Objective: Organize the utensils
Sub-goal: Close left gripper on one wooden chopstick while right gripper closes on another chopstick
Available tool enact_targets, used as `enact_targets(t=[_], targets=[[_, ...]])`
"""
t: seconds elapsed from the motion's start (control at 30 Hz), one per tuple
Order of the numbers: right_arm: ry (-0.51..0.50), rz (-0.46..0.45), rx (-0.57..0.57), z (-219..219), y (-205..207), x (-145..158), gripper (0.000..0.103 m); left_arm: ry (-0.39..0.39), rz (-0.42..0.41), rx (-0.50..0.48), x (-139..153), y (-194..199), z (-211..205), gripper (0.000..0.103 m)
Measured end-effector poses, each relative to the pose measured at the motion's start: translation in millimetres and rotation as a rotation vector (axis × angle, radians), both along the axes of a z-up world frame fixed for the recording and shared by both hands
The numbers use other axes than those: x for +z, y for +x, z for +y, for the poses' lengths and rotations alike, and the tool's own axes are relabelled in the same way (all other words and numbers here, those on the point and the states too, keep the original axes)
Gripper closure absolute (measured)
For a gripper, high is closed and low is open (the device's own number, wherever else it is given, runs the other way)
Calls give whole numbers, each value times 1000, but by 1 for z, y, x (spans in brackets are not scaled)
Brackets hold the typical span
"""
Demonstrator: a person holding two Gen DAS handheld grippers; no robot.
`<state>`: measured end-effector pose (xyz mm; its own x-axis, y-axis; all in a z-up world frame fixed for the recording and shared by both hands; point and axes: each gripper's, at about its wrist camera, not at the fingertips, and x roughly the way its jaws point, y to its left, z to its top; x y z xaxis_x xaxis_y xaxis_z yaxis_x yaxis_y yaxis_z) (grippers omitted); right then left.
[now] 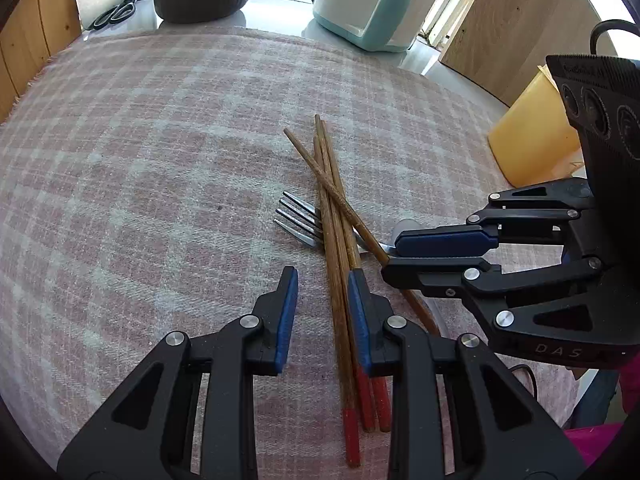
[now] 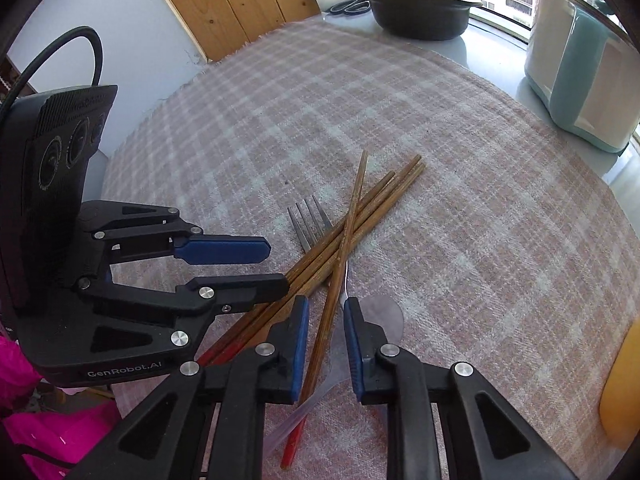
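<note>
Pink-and-white checked woven cloth [image 1: 160, 140] covering the table: carries all items.

Four brown wooden chopsticks with red-painted ends [image 1: 340, 280]: three bundled, one crossing diagonally; all lie over a silver metal fork [image 1: 298, 220], tines showing.

Clear plastic spoon [image 2: 380, 316]: beside the fork handle, partly hidden.

Left hand-held gripper [image 1: 323, 300]: jaws narrow, straddling the bundled three; pads not visibly pressing.

Right hand-held gripper [image 2: 326, 330]: jaws narrow around the crossing chopstick; contact cannot be told.

Yellow plastic container [image 1: 532, 140]: at the cloth's edge.

Dark pot with yellow lid [image 2: 420, 4]: far side.
</note>
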<state>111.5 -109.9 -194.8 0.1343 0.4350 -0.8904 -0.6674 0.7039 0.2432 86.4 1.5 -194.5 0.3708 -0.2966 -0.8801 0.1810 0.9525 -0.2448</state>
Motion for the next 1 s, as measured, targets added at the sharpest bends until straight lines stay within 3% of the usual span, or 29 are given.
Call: enact_targets(t=[0.7,1.0], targets=[[3,12,-32,-7,7,-1,90,83,-27,-20,-2,8,-8,78],[6,15,-15,-3,5,0,90,126,-28,-15,-8,8,-7,91]])
